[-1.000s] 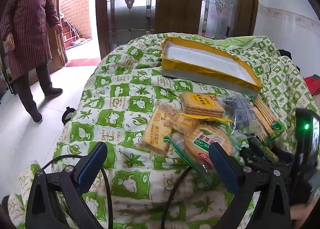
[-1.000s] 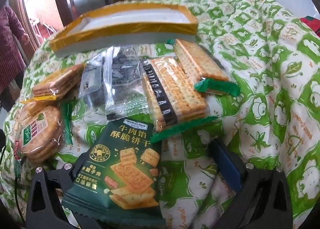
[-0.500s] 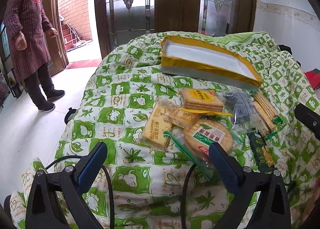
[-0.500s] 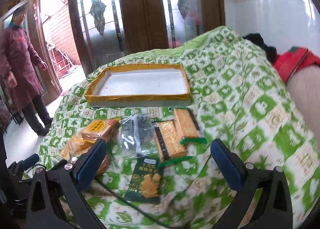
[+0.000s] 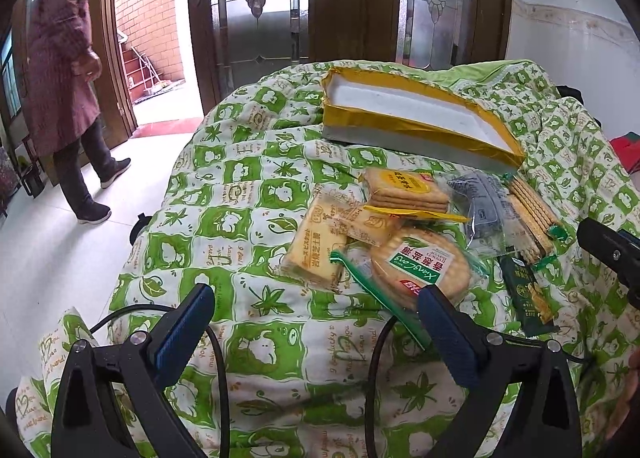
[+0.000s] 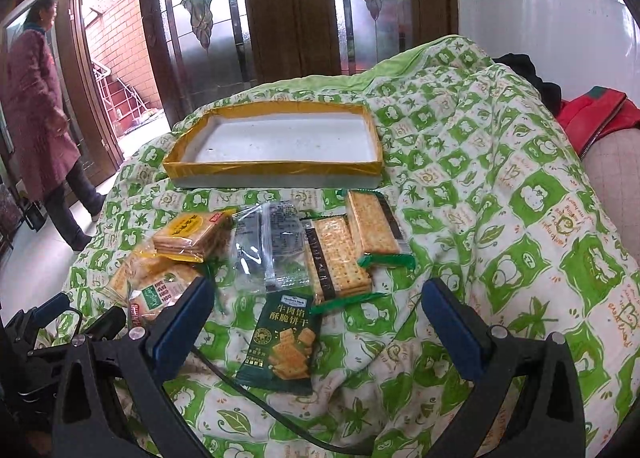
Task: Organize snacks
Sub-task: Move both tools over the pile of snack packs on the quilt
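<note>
Several snack packets lie on a green-and-white quilt: a dark green cracker packet (image 6: 285, 342), a round cracker pack (image 5: 422, 266), a yellow-labelled biscuit stack (image 6: 192, 236), a clear grey packet (image 6: 270, 246) and two long cracker packs (image 6: 352, 242). Behind them sits an empty yellow-rimmed white tray (image 6: 276, 137) (image 5: 416, 117). My left gripper (image 5: 314, 316) is open in front of the round pack. My right gripper (image 6: 316, 308) is open above the dark green packet. Neither holds anything.
A person in a dark red coat (image 5: 60, 89) stands on the tiled floor by an open door at the left. Wooden and glass doors (image 6: 280, 9) rise behind the bed. Cables (image 6: 256, 390) trail over the quilt near me. Red cloth (image 6: 592, 113) lies at the right.
My right gripper has pulled back and up from close over the dark green packet. The left gripper rose slightly. The person has turned toward the door.
</note>
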Available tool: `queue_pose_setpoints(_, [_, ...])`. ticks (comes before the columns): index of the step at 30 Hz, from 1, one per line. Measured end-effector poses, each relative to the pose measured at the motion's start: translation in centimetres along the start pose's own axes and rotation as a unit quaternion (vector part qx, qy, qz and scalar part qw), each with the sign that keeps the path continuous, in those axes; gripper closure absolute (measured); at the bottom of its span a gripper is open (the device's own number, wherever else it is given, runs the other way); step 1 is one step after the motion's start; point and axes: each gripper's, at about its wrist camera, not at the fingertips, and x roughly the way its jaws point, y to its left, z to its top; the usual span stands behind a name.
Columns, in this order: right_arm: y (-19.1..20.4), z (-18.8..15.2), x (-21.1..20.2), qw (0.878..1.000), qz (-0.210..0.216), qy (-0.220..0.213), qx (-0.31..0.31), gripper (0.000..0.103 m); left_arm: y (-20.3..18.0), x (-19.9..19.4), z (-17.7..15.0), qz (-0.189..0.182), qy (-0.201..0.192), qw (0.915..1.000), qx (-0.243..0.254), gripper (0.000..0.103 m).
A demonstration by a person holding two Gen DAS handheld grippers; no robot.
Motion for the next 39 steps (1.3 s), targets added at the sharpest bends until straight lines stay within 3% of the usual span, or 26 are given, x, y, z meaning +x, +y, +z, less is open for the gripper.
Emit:
queue_pose_setpoints(5, [0.86,0.07,-0.15,1.0,-0.018,0.0,-0.02,0.0,0.12,0.03,0.08,0.0,0.004,1.0,-0.003,0.001])
queue_pose_setpoints(10, [-0.01,-0.02,-0.15,1.0,0.002,0.004,0.007,0.0,0.18,-0.02,0.14,0.0,0.01,0.9999,-0.003,0.001])
queue_pose_setpoints(30, [0.13,-0.17,-0.28,1.0,0.002,0.007,0.005,0.0,0.14,-0.17,0.33,0.0,0.022,0.9997,-0.001,0.001])
queue_pose_setpoints(34, [0.12,-0.22,-0.29,1.0,0.002,0.01,0.006,0.0,0.01,-0.14,0.16,-0.001,0.005,1.0,0.004,0.001])
queue_pose_setpoints(39, [-0.14,-0.4,0.11,1.0,0.002,0.018,0.011,0.0,-0.58,0.15,-0.09,-0.029,0.005,0.9995,0.014,0.001])
